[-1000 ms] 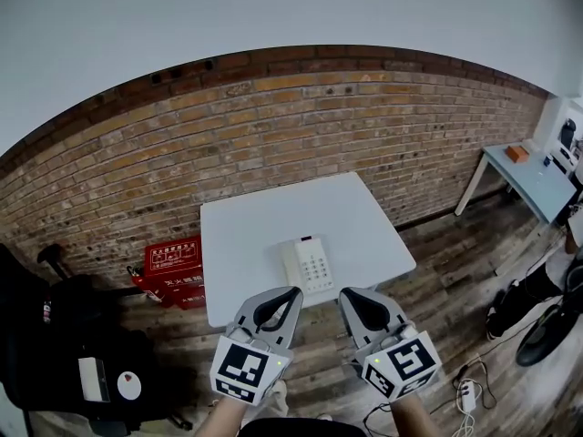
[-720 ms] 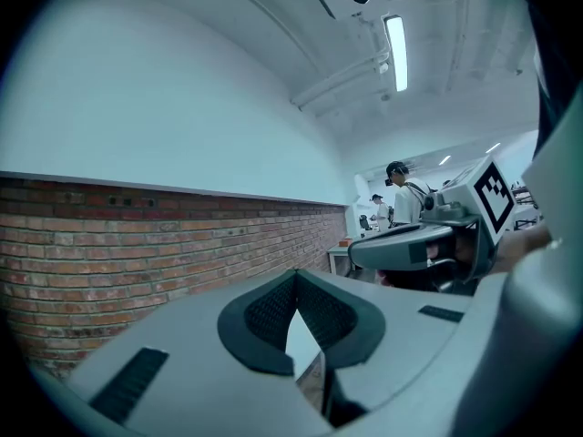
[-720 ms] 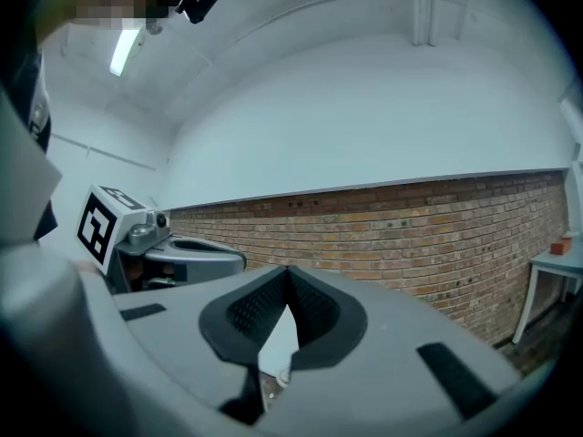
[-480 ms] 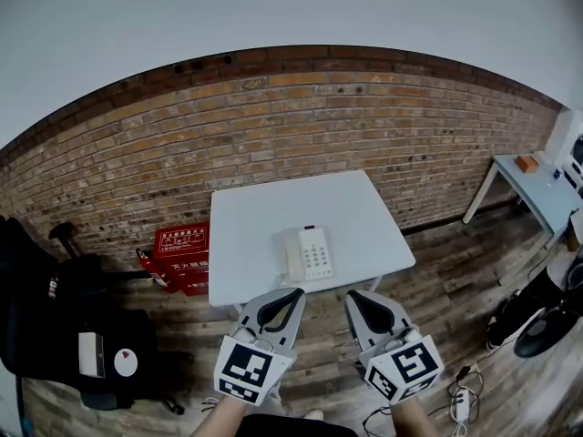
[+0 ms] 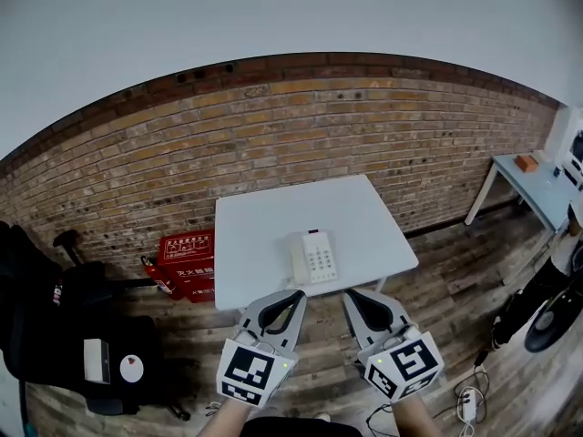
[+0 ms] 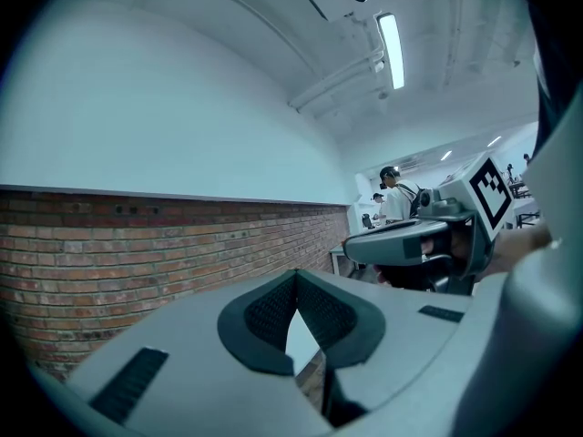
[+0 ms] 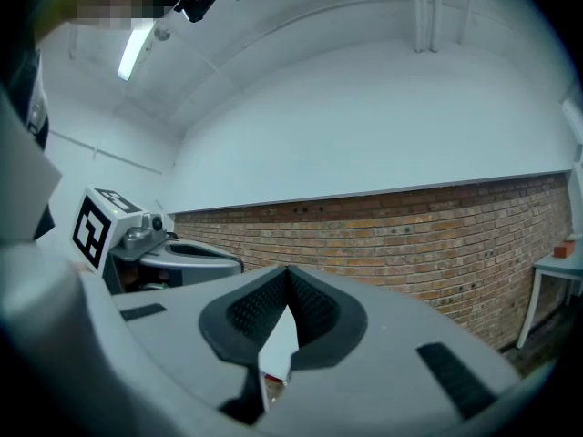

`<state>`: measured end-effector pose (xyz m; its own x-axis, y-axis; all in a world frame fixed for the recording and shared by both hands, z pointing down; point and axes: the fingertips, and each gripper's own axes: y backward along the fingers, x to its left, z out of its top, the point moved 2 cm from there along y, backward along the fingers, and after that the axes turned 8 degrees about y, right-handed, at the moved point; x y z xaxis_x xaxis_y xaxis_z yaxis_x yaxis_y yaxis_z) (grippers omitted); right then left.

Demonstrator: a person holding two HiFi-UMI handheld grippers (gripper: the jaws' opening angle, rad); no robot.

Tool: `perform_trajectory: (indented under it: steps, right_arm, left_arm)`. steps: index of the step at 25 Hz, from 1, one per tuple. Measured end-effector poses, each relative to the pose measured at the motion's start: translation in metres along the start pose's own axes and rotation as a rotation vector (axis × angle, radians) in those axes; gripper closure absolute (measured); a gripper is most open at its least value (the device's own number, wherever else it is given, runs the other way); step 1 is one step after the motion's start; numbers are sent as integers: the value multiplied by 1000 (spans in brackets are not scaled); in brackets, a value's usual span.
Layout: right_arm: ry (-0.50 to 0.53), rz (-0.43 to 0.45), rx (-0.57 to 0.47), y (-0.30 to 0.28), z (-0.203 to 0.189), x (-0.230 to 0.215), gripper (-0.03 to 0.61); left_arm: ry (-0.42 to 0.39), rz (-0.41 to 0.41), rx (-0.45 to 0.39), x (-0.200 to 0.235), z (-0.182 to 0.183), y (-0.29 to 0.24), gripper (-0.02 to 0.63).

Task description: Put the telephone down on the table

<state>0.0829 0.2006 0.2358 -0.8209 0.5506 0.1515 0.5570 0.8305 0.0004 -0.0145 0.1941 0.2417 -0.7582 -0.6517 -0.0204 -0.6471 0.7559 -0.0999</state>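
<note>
Tally: one telephone (image 5: 312, 256); two tables, namely white table (image 5: 264, 221) and side table (image 5: 537, 188); two grippers, namely left gripper (image 5: 297, 293) and right gripper (image 5: 350, 293); two red boxes (image 5: 189, 248); one orange block (image 5: 521, 163); one power strip (image 5: 471, 406).

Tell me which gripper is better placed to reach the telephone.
Left, marginally. The left gripper lines up with the telephone; the right gripper sits off its right edge. Both are shut, empty.

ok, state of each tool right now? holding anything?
Left tool: closed, nothing between the jaws.
Right tool: closed, nothing between the jaws.
</note>
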Motion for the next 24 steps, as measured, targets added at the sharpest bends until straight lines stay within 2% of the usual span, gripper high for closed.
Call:
perform_trajectory:
  steps: [9, 24]
  right_arm:
    - [4, -12, -9, -26, 19, 28, 566]
    - [7, -32, 25, -42, 19, 56, 566]
  left_arm:
    - [-9, -19, -3, 33, 9, 20, 606]
    - [2, -56, -6, 57, 1, 37, 606]
